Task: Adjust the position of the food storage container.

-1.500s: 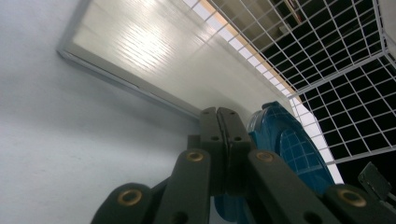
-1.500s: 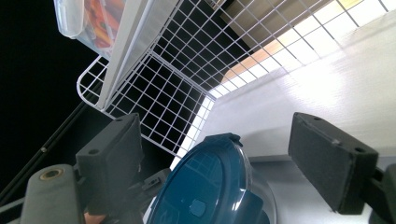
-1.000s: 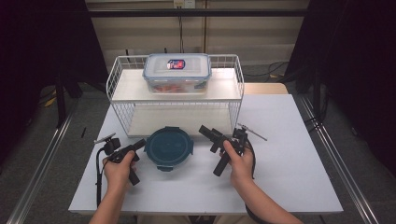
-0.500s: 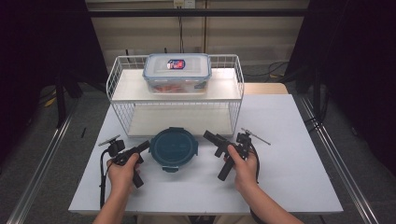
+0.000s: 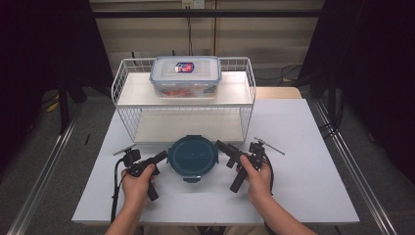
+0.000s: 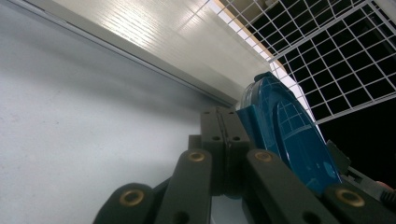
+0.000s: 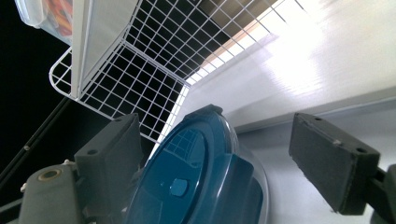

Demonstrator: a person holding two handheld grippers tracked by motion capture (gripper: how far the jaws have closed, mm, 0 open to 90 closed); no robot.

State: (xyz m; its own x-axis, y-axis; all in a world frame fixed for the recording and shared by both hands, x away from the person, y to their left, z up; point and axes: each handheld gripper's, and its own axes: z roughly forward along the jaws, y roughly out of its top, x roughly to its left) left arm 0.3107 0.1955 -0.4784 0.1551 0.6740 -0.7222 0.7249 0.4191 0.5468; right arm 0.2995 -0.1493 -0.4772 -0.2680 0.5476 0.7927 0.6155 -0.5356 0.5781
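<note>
1. Here the left claw (image 5: 164, 155) is fully closed on nothing, its tip just beside the left rim of the round blue container (image 5: 193, 156), perhaps touching.
2. The right claw (image 5: 221, 146) stands wide open at the container's right side, one pad (image 7: 334, 161) off over the tabletop (image 5: 303, 147), the lid's edge between the jaws.
3. Beyond both claws stands the wire rack (image 5: 247, 98), a clear lidded box (image 5: 185, 76) on top.
4. Judged step: bracing and grasping the container. Next, the right claw likely closes on the rim.
</note>
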